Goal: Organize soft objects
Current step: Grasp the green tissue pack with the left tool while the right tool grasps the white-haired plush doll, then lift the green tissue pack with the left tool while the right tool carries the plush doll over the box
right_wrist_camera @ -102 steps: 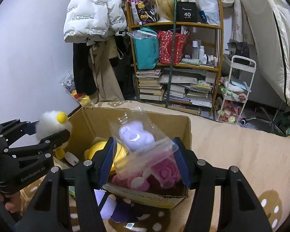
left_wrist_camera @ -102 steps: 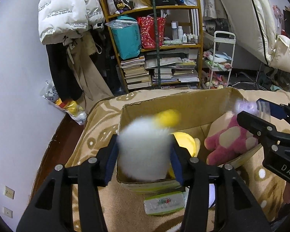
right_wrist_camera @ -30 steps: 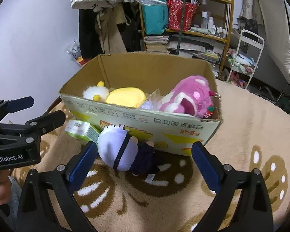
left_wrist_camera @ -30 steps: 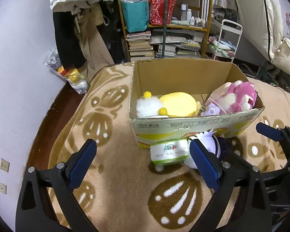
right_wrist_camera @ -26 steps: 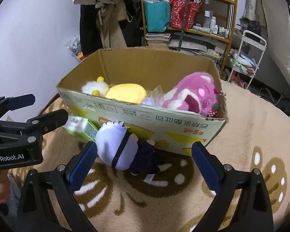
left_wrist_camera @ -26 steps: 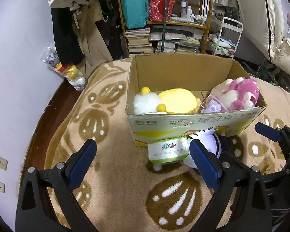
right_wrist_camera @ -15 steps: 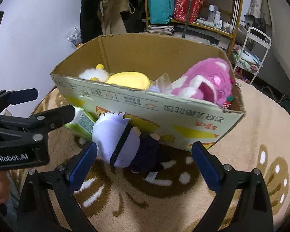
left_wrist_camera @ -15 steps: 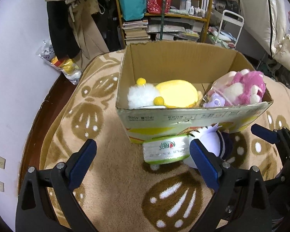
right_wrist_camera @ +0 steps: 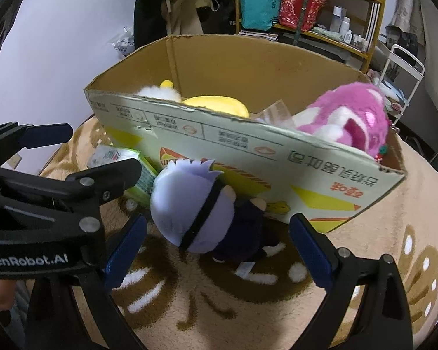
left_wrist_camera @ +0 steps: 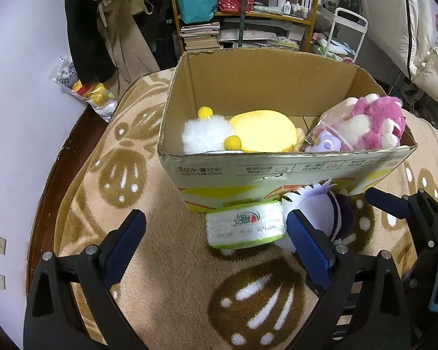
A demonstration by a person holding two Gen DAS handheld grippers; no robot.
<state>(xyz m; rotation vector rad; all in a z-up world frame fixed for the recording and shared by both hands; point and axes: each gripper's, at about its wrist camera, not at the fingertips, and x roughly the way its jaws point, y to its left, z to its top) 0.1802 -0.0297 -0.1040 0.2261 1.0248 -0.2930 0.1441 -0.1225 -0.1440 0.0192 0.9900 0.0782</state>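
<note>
A cardboard box (left_wrist_camera: 277,172) (right_wrist_camera: 248,143) stands on the brown rug. It holds a white fluffy toy with yellow pompoms (left_wrist_camera: 204,137), a yellow plush (left_wrist_camera: 262,134), a bagged purple toy (left_wrist_camera: 324,144) and a pink plush (left_wrist_camera: 376,122) (right_wrist_camera: 350,116). A doll with pale purple hair and dark clothes (right_wrist_camera: 201,213) (left_wrist_camera: 318,213) lies on the rug against the box front. A green and white tissue pack (left_wrist_camera: 245,227) (right_wrist_camera: 125,169) lies beside it. My left gripper (left_wrist_camera: 216,242) is open, just before the tissue pack. My right gripper (right_wrist_camera: 219,245) is open, with the doll between its fingers.
A shelf of books and bags (left_wrist_camera: 236,8) stands behind the box. Coats (left_wrist_camera: 102,29) hang at the left by the wall. A white trolley (left_wrist_camera: 347,32) is at the back right. The rug's left edge (left_wrist_camera: 58,157) meets dark wood floor.
Both grippers let go of their toys into the box, opened wide and dropped low. Over the last second they moved closer to the tissue pack and the doll.
</note>
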